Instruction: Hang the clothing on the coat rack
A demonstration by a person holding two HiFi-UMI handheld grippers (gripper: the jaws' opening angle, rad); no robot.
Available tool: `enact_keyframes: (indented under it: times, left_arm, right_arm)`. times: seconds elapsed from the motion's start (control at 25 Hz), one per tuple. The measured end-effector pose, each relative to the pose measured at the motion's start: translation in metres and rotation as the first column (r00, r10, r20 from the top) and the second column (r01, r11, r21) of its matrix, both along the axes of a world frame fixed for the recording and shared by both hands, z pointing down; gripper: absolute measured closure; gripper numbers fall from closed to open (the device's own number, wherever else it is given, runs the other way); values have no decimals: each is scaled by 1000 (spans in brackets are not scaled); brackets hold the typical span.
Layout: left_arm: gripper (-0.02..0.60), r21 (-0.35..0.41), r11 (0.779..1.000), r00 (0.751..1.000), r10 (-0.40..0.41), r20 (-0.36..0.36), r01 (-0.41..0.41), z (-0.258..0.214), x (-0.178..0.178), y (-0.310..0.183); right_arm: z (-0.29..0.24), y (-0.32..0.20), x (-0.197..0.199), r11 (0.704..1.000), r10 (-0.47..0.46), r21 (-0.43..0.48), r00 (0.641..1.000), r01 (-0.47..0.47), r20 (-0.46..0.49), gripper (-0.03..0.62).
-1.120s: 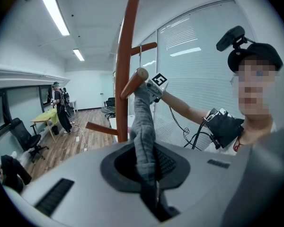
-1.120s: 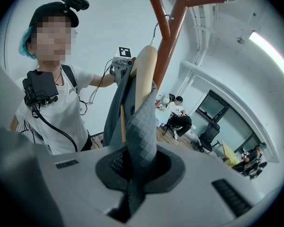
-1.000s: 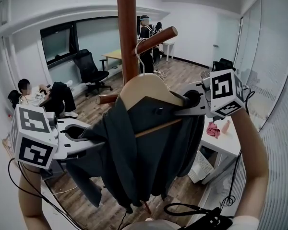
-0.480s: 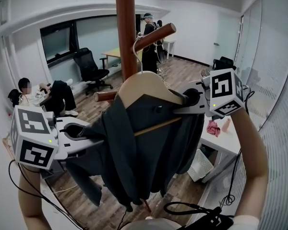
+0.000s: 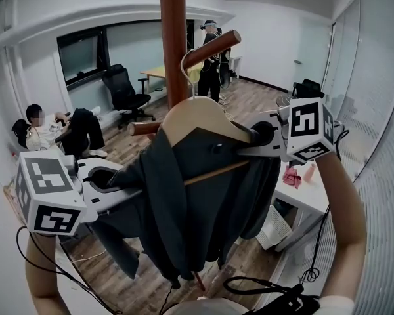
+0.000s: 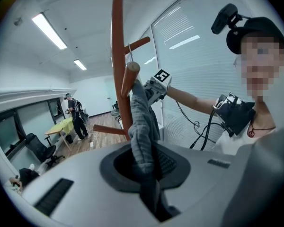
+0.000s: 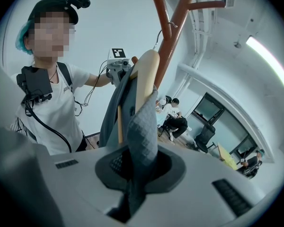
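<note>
Grey jacket (image 5: 184, 202), draped on a wooden hanger (image 5: 200, 117) against the coat rack (image 5: 174, 38), is nipped at each shoulder by the left gripper (image 5: 132, 189) and right gripper (image 5: 247, 146) (the right's jaws have just eased slightly apart). Best to seat the hook (image 5: 186, 67) fully over the peg (image 5: 217, 46), then let go evenly. One jacket, one hanger, one rack, two grippers.

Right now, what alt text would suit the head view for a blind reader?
The left tool and right tool pinch a dark grey garment draped on a wooden hanger, its hook beside a peg of a brown coat rack.
</note>
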State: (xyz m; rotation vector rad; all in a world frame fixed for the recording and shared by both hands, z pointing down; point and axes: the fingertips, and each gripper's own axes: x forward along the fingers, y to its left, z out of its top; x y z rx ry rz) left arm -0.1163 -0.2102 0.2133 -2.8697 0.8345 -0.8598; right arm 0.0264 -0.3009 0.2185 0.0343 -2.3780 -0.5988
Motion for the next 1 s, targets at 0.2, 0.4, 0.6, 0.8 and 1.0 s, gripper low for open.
enact_keyframes:
  times: [0.2, 0.4, 0.6, 0.8, 1.0]
  left_arm:
    - [539, 24, 1000, 1000, -2, 12, 2, 1, 0, -1]
    - [536, 42, 999, 1000, 7, 16, -7, 2, 0, -3]
    - [528, 76, 997, 1000, -15, 25, 13, 2, 2, -6]
    - [502, 149, 988, 997, -40, 71, 30, 1, 2, -7]
    - [486, 197, 979, 994, -63, 90, 44, 0, 1, -8]
  right_arm:
    - [0, -1, 0, 999, 18, 31, 1000, -18, 9, 557]
    - [1, -3, 2, 998, 45, 46, 999, -45, 18, 556]
    - [3, -9, 3, 995, 79, 65, 996, -81, 35, 554]
    - [3, -11, 4, 989, 117, 86, 992, -120, 44, 554]
    - [2, -14, 4, 983, 146, 107, 988, -152, 58, 545]
